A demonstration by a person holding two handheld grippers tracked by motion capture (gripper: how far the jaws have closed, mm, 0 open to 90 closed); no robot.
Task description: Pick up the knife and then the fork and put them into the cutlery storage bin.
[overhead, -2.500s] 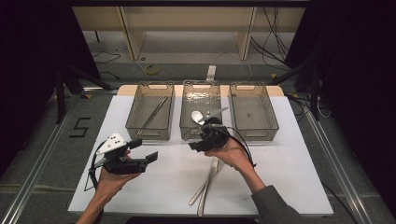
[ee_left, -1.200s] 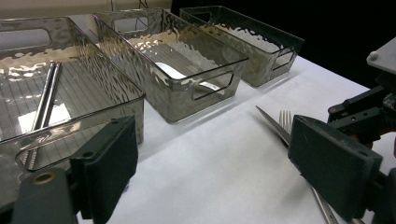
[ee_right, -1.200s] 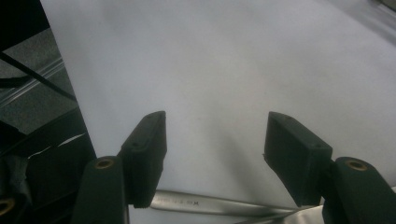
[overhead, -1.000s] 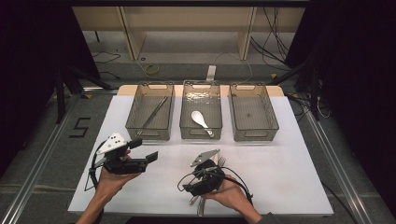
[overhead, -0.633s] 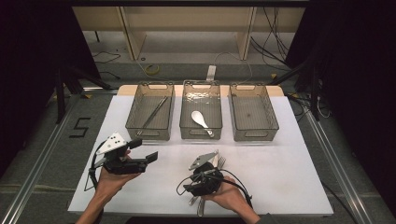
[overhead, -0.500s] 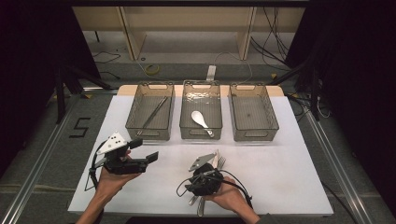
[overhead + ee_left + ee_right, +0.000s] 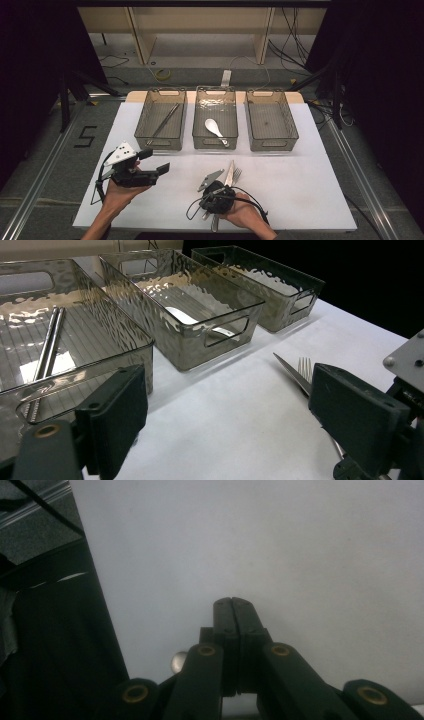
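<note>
While the right gripper (image 7: pixel 210 186) lay low over the table with its two black jaws pressed flat together, nothing showed between them in the right gripper view. It sat well in front of the middle smoky clear plastic bin (image 7: pixel 216 145), over the handles of a slim steel table knife (image 7: pixel 229 173) and a steel four-pronged fork (image 7: pixel 237 174). Whether it touched them could not be told. Knife and fork lay side by side on the white tabletop (image 7: pixel 310 190), tips pointing towards that middle bin and short of its front wall.

The left gripper (image 7: pixel 156 168) was held in front of the middle bin and off to its left. Its jaws stood wide apart and empty, with bare tabletop between them in the left gripper view, and they were aimed across towards the knife and fork.

Inside the middle bin lay a white plastic spoon (image 7: pixel 214 127). Just to its left stood a like smoky bin (image 7: pixel 161 146) holding a pair of thin metal chopsticks (image 7: pixel 164 121) laid slantwise. Just to its right stood a third smoky bin (image 7: pixel 272 146).
</note>
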